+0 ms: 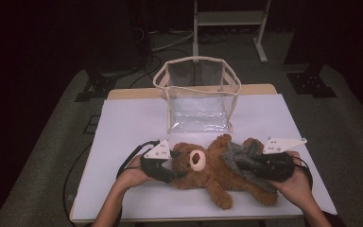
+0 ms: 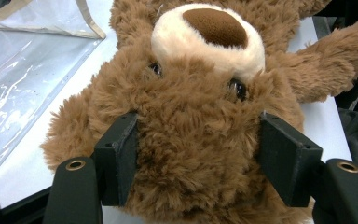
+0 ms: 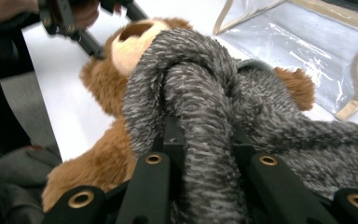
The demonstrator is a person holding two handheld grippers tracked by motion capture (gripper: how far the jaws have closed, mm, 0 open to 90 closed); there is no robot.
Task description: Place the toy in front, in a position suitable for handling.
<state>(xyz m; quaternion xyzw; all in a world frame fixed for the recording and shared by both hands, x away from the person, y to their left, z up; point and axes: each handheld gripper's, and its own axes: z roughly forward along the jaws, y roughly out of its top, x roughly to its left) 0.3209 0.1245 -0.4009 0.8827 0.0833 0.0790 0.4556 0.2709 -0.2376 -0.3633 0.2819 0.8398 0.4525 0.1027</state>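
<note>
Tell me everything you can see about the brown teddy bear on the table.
The teddy bear is shaggy brown plush with a cream muzzle, dark brown nose and dark eyes. It lies on its back on the white table, in front of the clear bag, limbs spread. A grey knitted scarf is looped around its neck and lies over its body. The left hand-held gripper has its jaws on both sides of the head; the right hand-held gripper pinches the scarf.

Clear plastic bag (image 1: 199, 101) with beige trim, standing open at the far middle of the white table (image 1: 123, 123). Behind the table: grey floor, white metal frame (image 1: 227, 21), black stand feet (image 1: 92, 90) left and right, cables (image 1: 168, 42) on floor.
</note>
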